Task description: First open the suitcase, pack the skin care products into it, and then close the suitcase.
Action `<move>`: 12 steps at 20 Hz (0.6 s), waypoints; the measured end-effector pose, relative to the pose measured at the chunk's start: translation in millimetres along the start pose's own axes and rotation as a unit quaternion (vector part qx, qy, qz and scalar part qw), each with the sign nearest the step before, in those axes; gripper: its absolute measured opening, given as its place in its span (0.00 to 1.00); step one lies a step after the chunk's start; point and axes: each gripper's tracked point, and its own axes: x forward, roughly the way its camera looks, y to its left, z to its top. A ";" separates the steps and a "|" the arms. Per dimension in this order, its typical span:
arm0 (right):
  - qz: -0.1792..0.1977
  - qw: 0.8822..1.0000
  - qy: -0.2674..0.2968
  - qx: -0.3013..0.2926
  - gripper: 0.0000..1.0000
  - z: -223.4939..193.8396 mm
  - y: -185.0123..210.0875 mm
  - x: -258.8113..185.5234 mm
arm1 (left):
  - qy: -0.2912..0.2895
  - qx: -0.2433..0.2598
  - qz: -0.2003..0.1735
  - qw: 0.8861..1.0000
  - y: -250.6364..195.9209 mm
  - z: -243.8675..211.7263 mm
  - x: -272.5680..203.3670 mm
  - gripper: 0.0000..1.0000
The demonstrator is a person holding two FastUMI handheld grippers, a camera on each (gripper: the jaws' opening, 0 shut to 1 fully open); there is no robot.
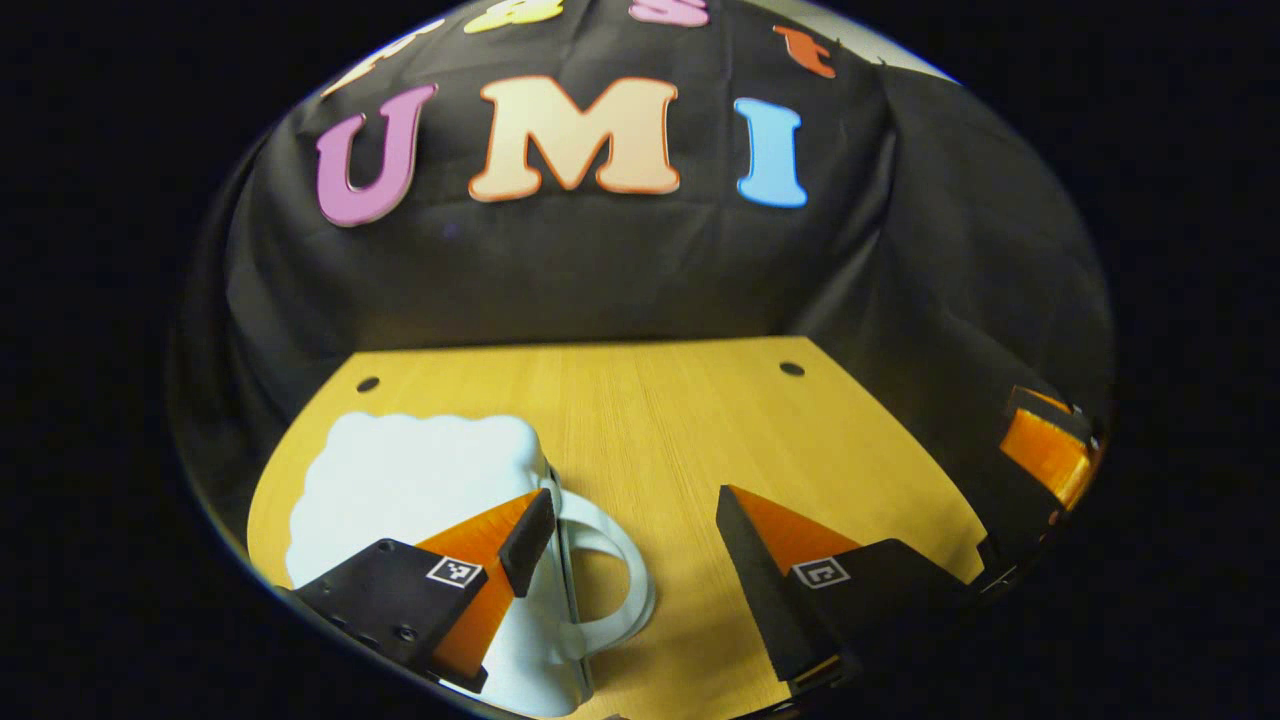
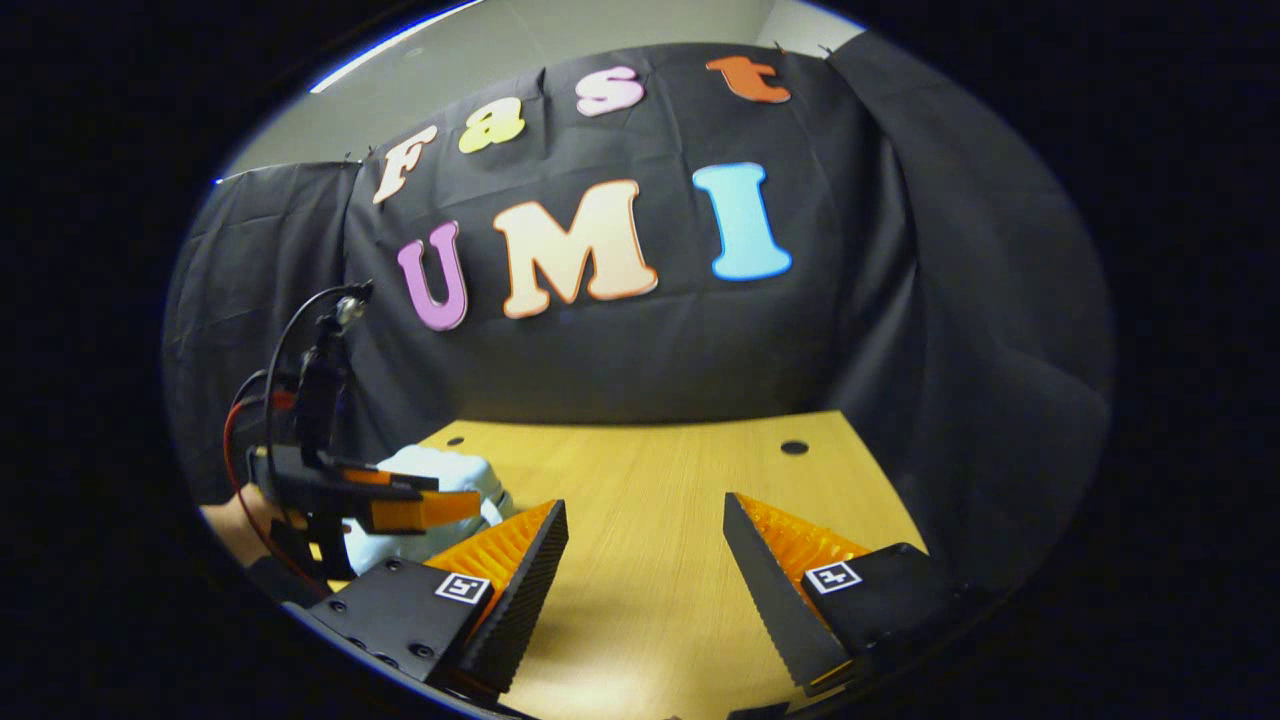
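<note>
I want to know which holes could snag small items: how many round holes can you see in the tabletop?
2: one hole near the table's far left corner, beyond the suitcase; the other hole near the far right corner. The suitcase may hide more.

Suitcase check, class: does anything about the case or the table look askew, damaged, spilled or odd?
Nothing stands out. The pale suitcase lies flat and shut on the wooden table, handle intact, between the open left gripper fingers. No spills.

Recording booth, black cloth wall (image 2: 640, 350), wooden table (image 1: 640, 440)
</note>
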 end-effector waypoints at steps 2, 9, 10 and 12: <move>-0.010 0.999 -0.049 0.010 0.98 37.2 8.7 1.0 | -0.089 0.002 0.017 0.996 -5.9 44.1 -21.0 0.96; -0.065 0.984 -0.167 -0.005 0.98 119.9 27.9 -16.4 | -0.208 0.023 0.008 0.978 -18.5 124.3 -66.8 0.95; -0.070 0.983 -0.169 -0.004 0.97 123.0 31.6 -18.4 | -0.214 0.028 0.005 0.976 -16.7 131.7 -71.1 0.95; -0.079 0.982 -0.171 -0.003 0.97 125.5 35.8 -22.4 | -0.229 0.038 -0.008 0.973 -17.5 144.7 -78.2 0.95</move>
